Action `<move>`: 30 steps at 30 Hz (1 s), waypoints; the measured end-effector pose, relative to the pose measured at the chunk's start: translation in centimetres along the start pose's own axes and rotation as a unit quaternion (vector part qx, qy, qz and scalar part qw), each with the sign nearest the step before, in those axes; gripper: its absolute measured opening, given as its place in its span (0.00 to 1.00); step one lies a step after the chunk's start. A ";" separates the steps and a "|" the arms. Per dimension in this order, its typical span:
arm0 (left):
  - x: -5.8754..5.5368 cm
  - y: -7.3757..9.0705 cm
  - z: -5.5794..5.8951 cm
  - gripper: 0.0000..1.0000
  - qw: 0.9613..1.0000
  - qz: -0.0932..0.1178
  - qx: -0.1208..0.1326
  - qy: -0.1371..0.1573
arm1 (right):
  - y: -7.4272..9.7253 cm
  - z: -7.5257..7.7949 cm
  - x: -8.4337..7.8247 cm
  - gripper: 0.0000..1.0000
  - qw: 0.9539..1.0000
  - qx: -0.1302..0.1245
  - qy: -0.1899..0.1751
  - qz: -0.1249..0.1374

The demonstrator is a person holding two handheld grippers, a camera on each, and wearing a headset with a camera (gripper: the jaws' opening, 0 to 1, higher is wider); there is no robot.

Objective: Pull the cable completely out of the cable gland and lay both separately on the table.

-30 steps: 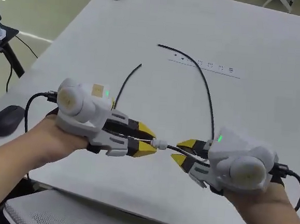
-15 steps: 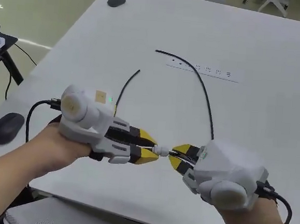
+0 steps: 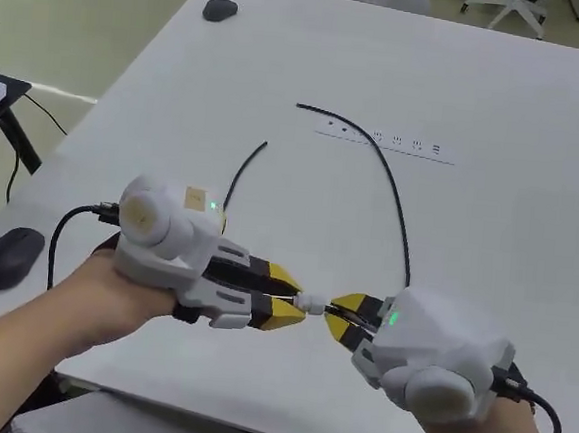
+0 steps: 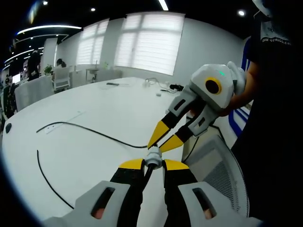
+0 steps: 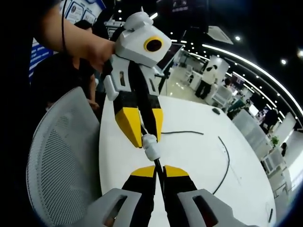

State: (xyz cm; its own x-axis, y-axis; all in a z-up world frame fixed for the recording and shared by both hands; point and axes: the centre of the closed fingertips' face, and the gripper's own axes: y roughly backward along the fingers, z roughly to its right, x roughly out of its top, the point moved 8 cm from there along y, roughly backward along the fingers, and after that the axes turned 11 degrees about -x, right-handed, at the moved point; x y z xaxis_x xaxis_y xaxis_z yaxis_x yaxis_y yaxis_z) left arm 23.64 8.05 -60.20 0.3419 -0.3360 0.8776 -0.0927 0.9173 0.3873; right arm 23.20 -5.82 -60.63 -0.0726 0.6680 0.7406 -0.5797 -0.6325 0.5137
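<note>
Left gripper [image 3: 298,299] is clamped on the gland [image 3: 311,303], and the right gripper [image 3: 334,313] is pinched tight on the cable [image 3: 396,200] just beside it. Both are up over the table's [image 3: 497,123] near edge, with the cable trailing away across it.

Past the cable gland [image 3: 310,303], the cable [image 3: 396,200] vanishes beneath the right tongs [image 3: 338,315]; beyond, print [image 3: 381,140] on the desk [image 3: 498,113] is unreadably small.

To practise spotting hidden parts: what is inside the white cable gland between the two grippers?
The black cable enters the cable gland from the right gripper and runs on between the jaws of the left gripper. Its stretch inside is hidden.
</note>
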 end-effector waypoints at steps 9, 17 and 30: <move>0.1 0.3 0.2 0.15 1.000 0.008 0.006 -0.005 | 0.3 0.3 -0.5 0.00 1.000 -0.011 -0.025 -0.009; 0.0 0.6 0.5 0.15 1.000 0.021 0.009 0.005 | 0.4 0.5 -1.8 0.00 0.998 -0.022 -0.054 -0.020; 0.2 0.7 0.7 0.15 0.999 0.027 0.016 0.007 | 0.4 1.0 -5.0 0.00 0.983 -0.050 -0.169 -0.049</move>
State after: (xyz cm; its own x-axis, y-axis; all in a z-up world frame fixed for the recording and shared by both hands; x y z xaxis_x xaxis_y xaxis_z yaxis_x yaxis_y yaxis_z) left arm 23.01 8.47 -59.58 0.3493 -0.2834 0.8931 -0.1411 0.9264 0.3491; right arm 24.11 -9.81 -63.73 0.2523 0.5443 0.8000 -0.6478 -0.5191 0.5575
